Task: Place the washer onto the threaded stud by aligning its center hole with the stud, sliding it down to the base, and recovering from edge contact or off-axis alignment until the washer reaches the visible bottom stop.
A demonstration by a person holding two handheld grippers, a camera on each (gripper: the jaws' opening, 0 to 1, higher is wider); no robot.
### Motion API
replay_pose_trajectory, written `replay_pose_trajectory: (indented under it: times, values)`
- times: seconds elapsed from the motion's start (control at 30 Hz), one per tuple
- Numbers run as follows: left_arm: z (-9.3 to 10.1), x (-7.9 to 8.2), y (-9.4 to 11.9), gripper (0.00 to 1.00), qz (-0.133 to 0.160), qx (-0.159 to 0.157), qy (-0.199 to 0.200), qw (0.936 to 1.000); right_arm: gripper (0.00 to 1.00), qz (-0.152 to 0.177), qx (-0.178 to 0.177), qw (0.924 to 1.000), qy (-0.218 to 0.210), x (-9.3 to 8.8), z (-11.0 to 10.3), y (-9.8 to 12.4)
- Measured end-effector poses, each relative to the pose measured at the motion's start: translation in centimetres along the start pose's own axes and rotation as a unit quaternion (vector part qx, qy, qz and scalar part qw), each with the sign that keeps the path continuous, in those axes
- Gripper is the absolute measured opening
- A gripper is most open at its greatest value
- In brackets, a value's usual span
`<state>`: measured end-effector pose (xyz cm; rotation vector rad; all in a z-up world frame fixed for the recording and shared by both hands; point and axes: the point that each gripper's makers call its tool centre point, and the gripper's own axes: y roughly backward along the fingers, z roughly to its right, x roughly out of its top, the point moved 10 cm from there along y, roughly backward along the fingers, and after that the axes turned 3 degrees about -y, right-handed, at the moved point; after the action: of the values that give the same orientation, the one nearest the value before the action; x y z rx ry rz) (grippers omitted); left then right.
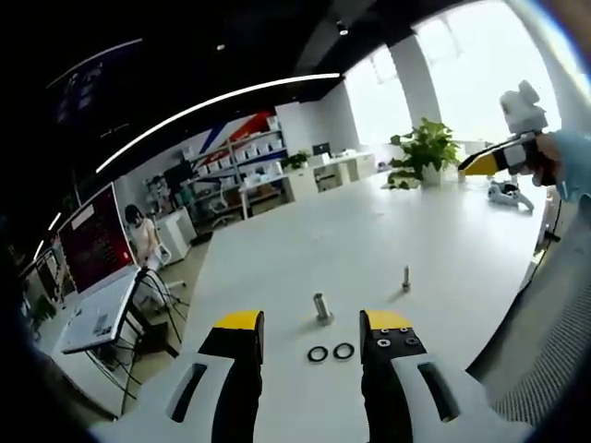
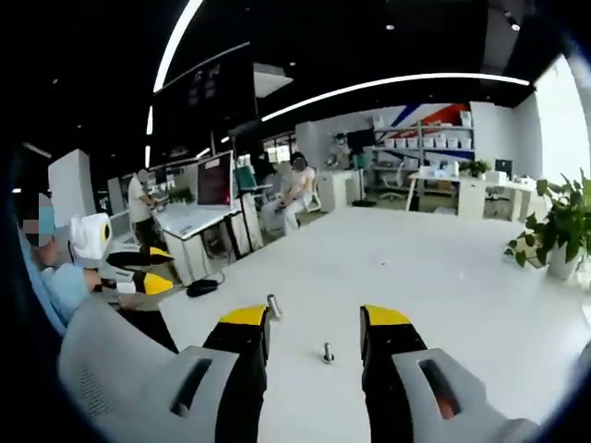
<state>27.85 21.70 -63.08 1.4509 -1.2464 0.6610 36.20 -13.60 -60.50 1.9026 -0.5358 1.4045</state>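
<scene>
The left claw (image 1: pixel 312 328) hangs open and empty over the white table (image 1: pixel 369 231). Two black washers (image 1: pixel 331 353) lie side by side between its tips, just short of the upright threaded stud (image 1: pixel 321 306). A smaller bolt (image 1: pixel 405 277) stands beyond, its details too small to read. The right claw (image 2: pixel 314 325), also open and empty, frames both: stud (image 2: pixel 273 306), bolt (image 2: pixel 327 352).

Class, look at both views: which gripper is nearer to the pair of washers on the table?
Left. The left gripper hovers just short of the washers, which lie between its open fingers. The right gripper is held far off above the table's far side.
</scene>
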Motion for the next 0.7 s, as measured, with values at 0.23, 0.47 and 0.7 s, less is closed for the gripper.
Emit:
replay_pose_trajectory:
  times: [0.23, 0.47, 0.7]
  values:
    - [0.7, -0.2, -0.2, 0.40, -0.013, -0.020, -0.008, 0.9997, 0.40, 0.033, -0.029, 0.9984, -0.037, -1.4, -0.3, 3.5]
    - [1.4, -0.6, 0.2, 0.40, -0.023, -0.028, -0.017, 0.9992, 0.38, 0.043, -0.096, 0.9944, -0.010, -1.8, -0.2, 6.4]
    - [1.8, -0.8, 0.2, 0.39, -0.031, -0.038, -0.029, 0.9984, 0.36, 0.027, -0.104, 0.9937, 0.033, -2.6, -1.0, 7.2]
